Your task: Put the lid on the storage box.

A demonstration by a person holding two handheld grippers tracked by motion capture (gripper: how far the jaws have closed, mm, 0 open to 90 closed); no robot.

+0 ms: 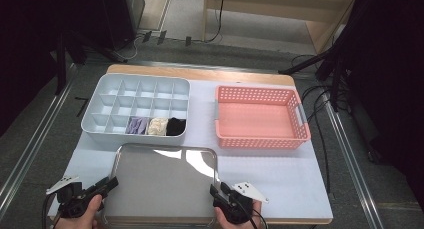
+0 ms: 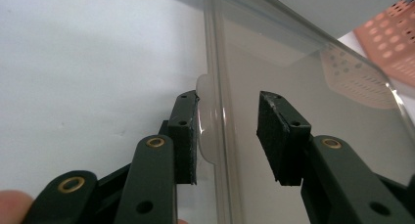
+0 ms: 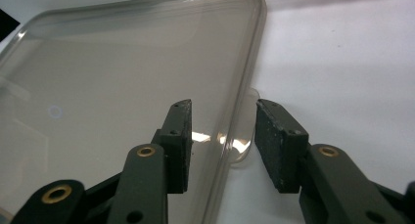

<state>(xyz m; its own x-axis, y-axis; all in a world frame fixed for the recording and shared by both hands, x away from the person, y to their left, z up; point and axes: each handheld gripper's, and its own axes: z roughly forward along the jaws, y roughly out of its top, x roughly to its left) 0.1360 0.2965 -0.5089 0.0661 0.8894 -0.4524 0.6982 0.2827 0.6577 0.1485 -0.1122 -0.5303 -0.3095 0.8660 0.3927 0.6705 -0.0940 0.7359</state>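
A clear plastic lid (image 1: pixel 165 181) lies flat on the white table near the front edge. My left gripper (image 1: pixel 112 181) sits at the lid's left rim and my right gripper (image 1: pixel 216 191) at its right rim. In the left gripper view the jaws of the left gripper (image 2: pixel 227 136) straddle the rim of the lid (image 2: pixel 313 101), one pad beside a small tab (image 2: pixel 208 121) and the other pad apart from the lid. In the right gripper view the right gripper (image 3: pixel 222 136) straddles the lid (image 3: pixel 122 72) and its tab (image 3: pixel 242 145), with gaps on both sides. Both grippers are open.
A pale blue divided organiser (image 1: pixel 135 137) stands behind the lid at the left, with purple (image 1: pixel 136 125), cream (image 1: pixel 157 126) and black (image 1: pixel 175 126) rolled cloths in its front cells. A pink perforated basket (image 1: pixel 260 140) stands at the right.
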